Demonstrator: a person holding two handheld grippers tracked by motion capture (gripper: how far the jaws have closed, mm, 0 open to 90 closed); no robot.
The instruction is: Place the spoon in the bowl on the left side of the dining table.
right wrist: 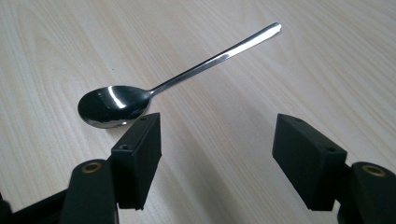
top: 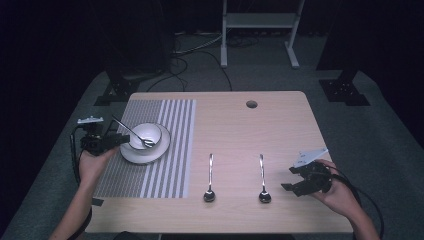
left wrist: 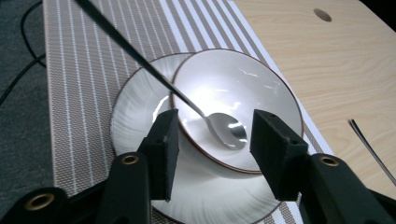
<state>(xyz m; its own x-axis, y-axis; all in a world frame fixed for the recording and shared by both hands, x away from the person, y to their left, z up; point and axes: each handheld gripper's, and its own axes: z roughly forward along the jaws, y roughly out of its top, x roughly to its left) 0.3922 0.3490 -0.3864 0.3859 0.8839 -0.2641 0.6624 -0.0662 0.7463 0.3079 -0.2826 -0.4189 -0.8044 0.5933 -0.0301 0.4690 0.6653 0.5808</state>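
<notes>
A white bowl (top: 150, 132) sits on a white plate (top: 131, 154) on the striped placemat (top: 165, 170) at the table's left. A metal spoon (top: 132, 133) leans in the bowl, its handle sticking out up and to the left. My left gripper (top: 122, 139) hovers at the plate's left edge, open, with the spoon's head (left wrist: 226, 130) lying in the bowl (left wrist: 243, 84) beyond its jaws and untouched. Two more spoons (top: 210, 179) (top: 262, 180) lie on the bare wood. My right gripper (top: 289, 180) is open just right of the right spoon (right wrist: 112, 105), with nothing between its jaws.
A round cable hole (top: 251, 104) is in the table's far middle. A white stand (top: 260, 20) and cables are on the floor behind the table. Dark carpet surrounds the table. A spoon handle (left wrist: 369, 144) shows at the right of the left gripper view.
</notes>
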